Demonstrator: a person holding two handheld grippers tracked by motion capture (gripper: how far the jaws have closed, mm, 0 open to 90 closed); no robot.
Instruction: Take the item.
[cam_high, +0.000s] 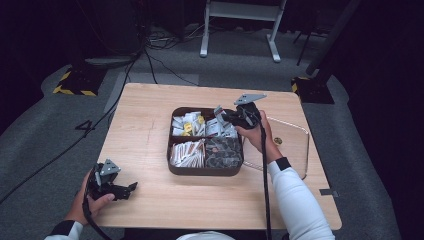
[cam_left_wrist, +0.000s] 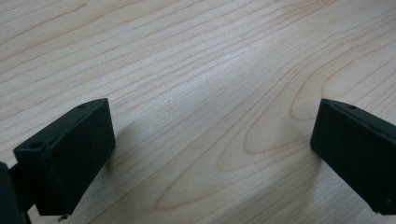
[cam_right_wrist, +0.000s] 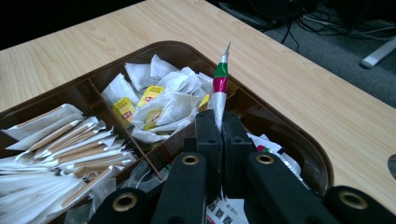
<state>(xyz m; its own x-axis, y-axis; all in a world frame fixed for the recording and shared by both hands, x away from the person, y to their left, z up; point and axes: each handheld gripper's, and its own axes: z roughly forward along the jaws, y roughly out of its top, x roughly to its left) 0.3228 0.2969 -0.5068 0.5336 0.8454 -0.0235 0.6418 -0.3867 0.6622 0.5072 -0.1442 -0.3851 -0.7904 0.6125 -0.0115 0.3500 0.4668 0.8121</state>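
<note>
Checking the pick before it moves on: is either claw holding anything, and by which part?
The right claw pinches a slim sachet with a red and green band by its lower end, above the divided tray. The left claw stands open over the table, holding nothing.

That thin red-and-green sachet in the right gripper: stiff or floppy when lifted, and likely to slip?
The sachet stands upright above the shut right gripper, so it is probably fairly stiff and light. Its glossy wrapper may be slippery. The pinch is low on it, so it could pivot.
</note>
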